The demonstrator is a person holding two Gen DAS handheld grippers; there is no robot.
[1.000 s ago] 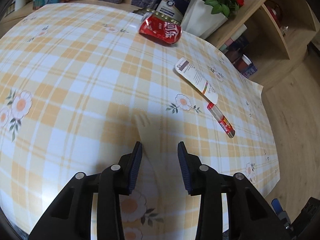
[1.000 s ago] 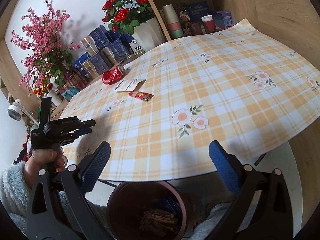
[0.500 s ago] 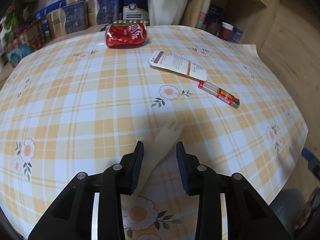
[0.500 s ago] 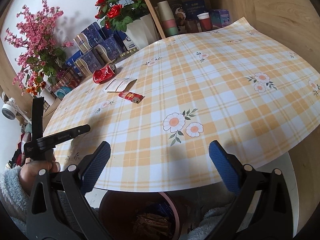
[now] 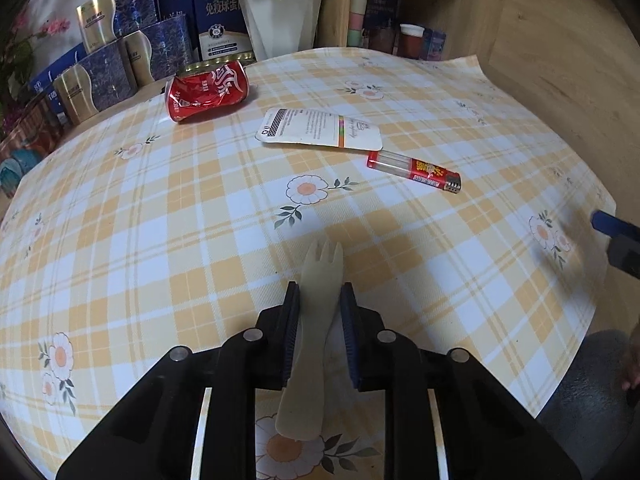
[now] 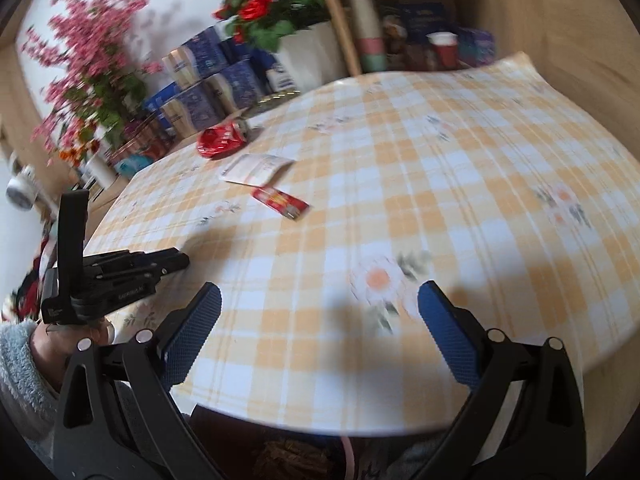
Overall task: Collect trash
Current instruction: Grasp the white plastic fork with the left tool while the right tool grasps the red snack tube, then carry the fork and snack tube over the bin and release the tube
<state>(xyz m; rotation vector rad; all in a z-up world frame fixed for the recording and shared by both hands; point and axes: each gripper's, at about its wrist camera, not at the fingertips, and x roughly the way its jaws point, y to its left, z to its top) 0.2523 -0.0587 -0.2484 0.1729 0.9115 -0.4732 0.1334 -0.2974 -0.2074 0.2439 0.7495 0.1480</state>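
Note:
A pale plastic fork (image 5: pixel 320 280) lies on the checked tablecloth (image 5: pixel 160 240), prongs pointing away. My left gripper (image 5: pixel 320 300) straddles its neck, jaws closing, and both pads meet the fork's edges. Farther back lie a crushed red can (image 5: pixel 208 90), a white printed card (image 5: pixel 320 130) and a red lighter (image 5: pixel 414 170). My right gripper (image 6: pixel 319 290) hangs wide open over the table's near edge with nothing between its fingers. The right wrist view is blurred but shows the can (image 6: pixel 220 142), card (image 6: pixel 256 168), lighter (image 6: pixel 280 202) and left gripper (image 6: pixel 120 276).
A white pot of red roses (image 5: pixel 280 20), blue boxes (image 5: pixel 132 52) and a wooden shelf with cups (image 5: pixel 408 40) line the table's far side. Pink flowers (image 6: pixel 84 72) stand at the left. A brown bin (image 6: pixel 296 456) sits under the near edge. A fluffy sleeve (image 6: pixel 20 368) holds the left gripper.
The left gripper has rolled so that the fork lies straight between its jaws, and the jaws have narrowed onto it. The right gripper has moved out over the table edge, hiding most of the bin.

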